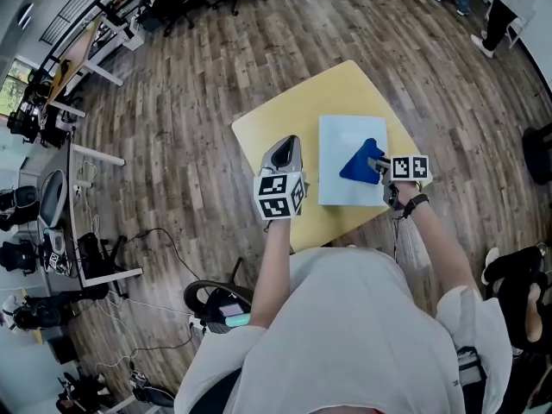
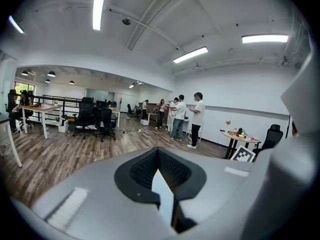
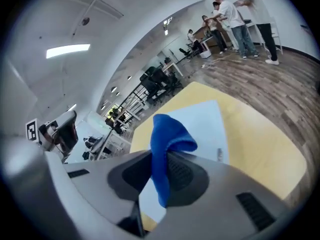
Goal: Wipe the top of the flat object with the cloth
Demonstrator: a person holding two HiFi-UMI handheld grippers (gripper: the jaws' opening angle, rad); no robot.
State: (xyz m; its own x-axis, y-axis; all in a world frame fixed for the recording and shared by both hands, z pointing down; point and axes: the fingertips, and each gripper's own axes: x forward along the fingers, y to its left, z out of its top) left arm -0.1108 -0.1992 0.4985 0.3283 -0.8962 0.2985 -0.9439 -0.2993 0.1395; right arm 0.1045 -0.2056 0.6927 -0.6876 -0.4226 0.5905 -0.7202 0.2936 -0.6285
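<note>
A pale blue flat board [image 1: 343,188] lies on the yellow table [image 1: 267,128]. A blue cloth [image 1: 360,163] rests bunched on the board's right half, and my right gripper [image 1: 378,164] is shut on it from the right. In the right gripper view the cloth [image 3: 169,134] stands up folded between the jaws, with the board [image 3: 207,121] beyond it. My left gripper [image 1: 285,147] is held up over the table's left part, beside the board and touching nothing. Seen in its own view, the left gripper [image 2: 161,184] looks shut and empty, pointing out into the room.
Wooden floor surrounds the small table [image 3: 260,139]. Several people [image 2: 184,118] stand far off by a wall, and office chairs [image 2: 95,119] and desks stand at the back. A side table [image 2: 240,136] with small items is to the right.
</note>
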